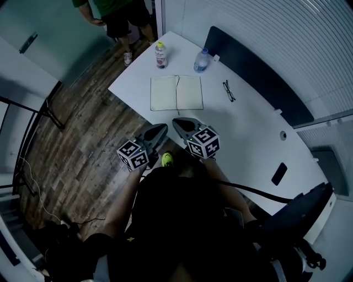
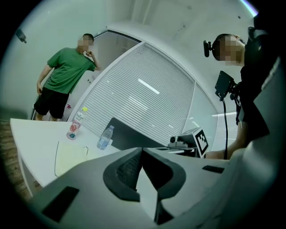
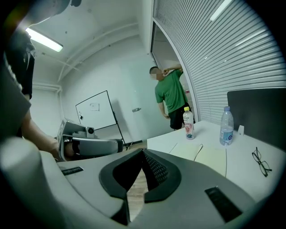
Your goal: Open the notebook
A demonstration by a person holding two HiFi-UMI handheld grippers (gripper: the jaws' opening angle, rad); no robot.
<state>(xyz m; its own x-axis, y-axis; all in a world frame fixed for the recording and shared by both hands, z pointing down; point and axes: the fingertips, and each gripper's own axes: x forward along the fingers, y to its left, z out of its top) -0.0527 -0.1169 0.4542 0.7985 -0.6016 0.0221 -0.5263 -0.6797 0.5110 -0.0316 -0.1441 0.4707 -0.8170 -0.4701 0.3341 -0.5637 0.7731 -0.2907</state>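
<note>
The notebook [image 1: 176, 92] lies open and flat on the white table [image 1: 242, 132], its cream pages facing up. It also shows in the left gripper view as the notebook [image 2: 71, 156] and in the right gripper view as the notebook [image 3: 201, 154]. My left gripper [image 1: 164, 128] and right gripper [image 1: 175, 122] hover side by side just off the table's near edge, well short of the notebook. The left gripper [image 2: 142, 150] has its jaws together with nothing between them. The right gripper [image 3: 143, 151] is likewise shut and empty.
Behind the notebook stand a pink-labelled bottle [image 1: 160, 55] and a water bottle [image 1: 201, 60]. Glasses [image 1: 229, 91] lie to its right, a dark panel [image 1: 248, 71] runs along the table's back, and a black flat object [image 1: 279, 173] lies at the right. A person in green [image 1: 118, 14] stands beyond the table.
</note>
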